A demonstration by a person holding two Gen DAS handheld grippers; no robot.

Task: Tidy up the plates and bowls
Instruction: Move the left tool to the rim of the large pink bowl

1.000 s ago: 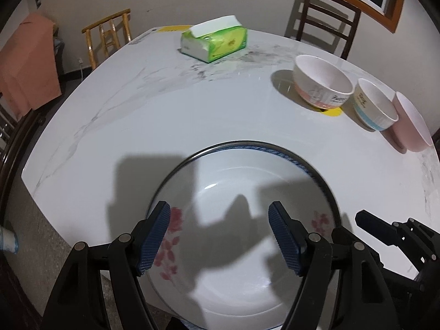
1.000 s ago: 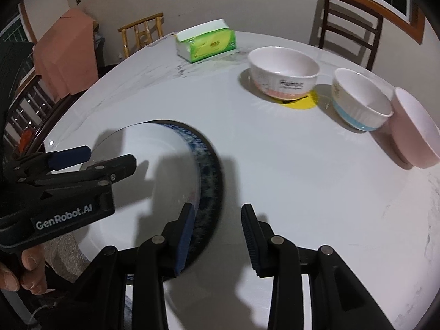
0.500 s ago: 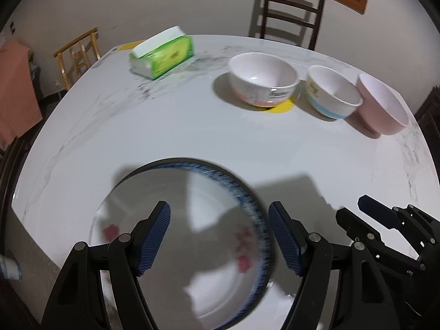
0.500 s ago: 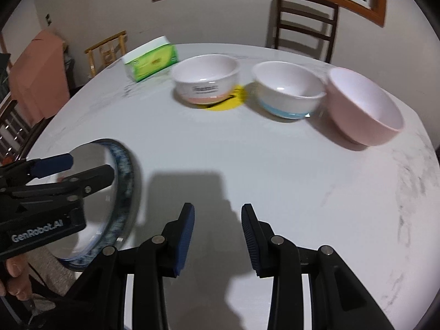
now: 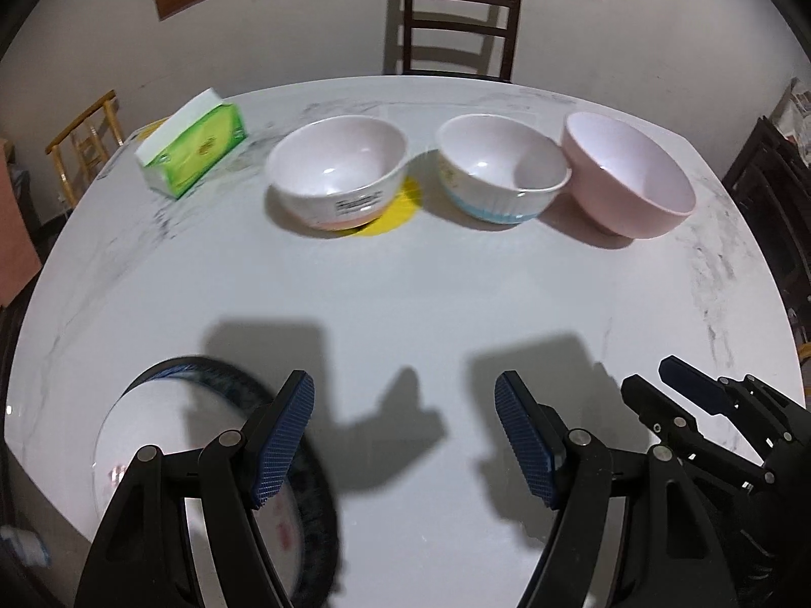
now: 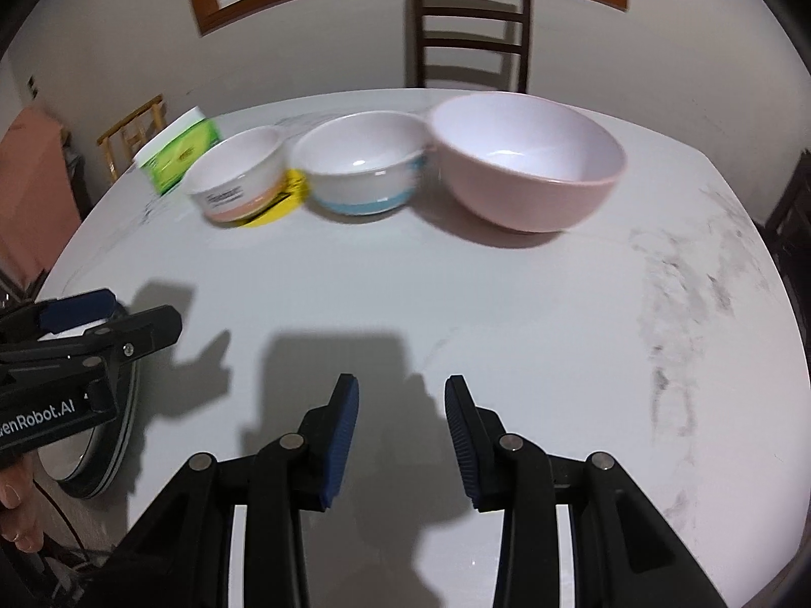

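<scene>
A white marble-patterned worktop (image 5: 405,294) carries three bowls in a row toward its far edge: a white bowl (image 5: 338,172) on a yellow mat (image 5: 398,213), a blue-banded bowl (image 5: 499,169), and a pink bowl (image 5: 628,177) touching it. A green tissue pack (image 5: 195,149) lies near the far left edge. A blue-rimmed plate (image 5: 203,456) sits at the near left edge.

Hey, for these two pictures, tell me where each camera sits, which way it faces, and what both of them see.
Left wrist view: sits on the left gripper, angled down across the table toward the bowls; its own open gripper shows, plus the right gripper at the right edge.
Right wrist view: sits on the right gripper, facing the same way; its own empty gripper shows, the left gripper and a hand at the left edge.
Shared: the pink bowl, blue-banded bowl, tissue pack, blue-rimmed plate and chair.
</scene>
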